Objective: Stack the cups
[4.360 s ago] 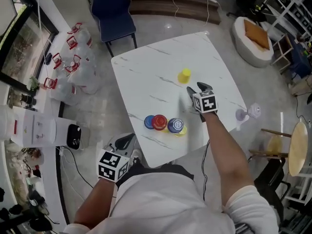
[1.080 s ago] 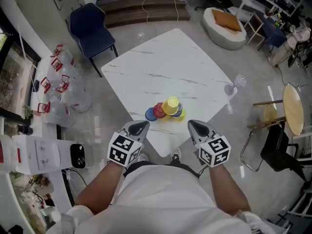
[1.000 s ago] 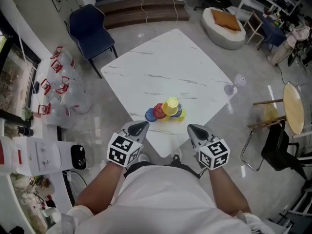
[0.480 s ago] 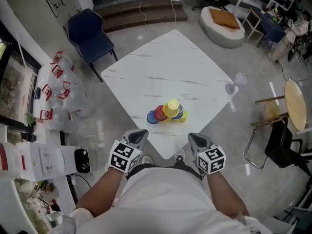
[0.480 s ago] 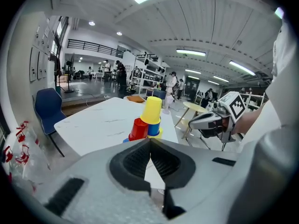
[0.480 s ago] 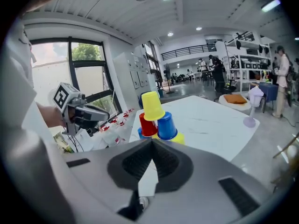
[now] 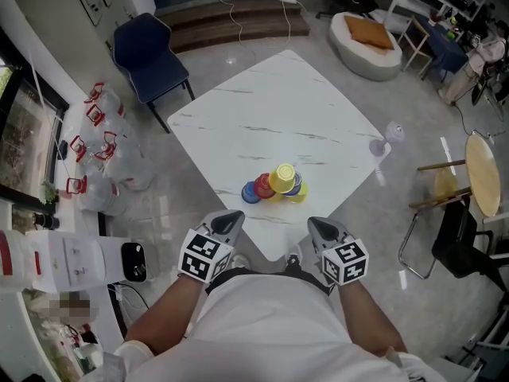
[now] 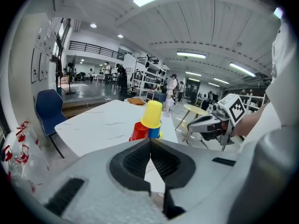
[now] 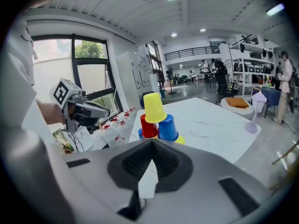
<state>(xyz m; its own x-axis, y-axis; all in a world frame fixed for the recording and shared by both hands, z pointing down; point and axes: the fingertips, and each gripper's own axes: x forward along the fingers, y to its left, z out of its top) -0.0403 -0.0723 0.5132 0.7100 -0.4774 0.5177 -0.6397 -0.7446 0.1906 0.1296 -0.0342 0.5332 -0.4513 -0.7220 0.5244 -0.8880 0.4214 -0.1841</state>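
On the white marble table (image 7: 270, 110), near its front corner, stands a small cluster of upturned cups. A yellow cup (image 7: 282, 177) tops a red cup (image 7: 263, 186) and a blue cup (image 7: 295, 185); another blue cup (image 7: 250, 192) and a yellow one (image 7: 300, 196) sit low beside them. The left gripper view shows the yellow cup (image 8: 152, 114) above the red cup (image 8: 138, 131). My left gripper (image 7: 227, 223) and right gripper (image 7: 322, 229) hover close to my body, short of the table edge. Both are shut and hold nothing.
A dark blue chair (image 7: 147, 50) stands at the table's far left. Bagged water bottles (image 7: 99, 146) lie on the floor to the left. A lilac object (image 7: 384, 140) stands by the table's right corner, and a round wooden stool (image 7: 483, 173) and a beanbag (image 7: 370, 42) lie further right.
The yellow cup that stood alone further back now tops the cluster, and the right gripper has come back from the table to my body. Over the last second both grippers barely shifted.
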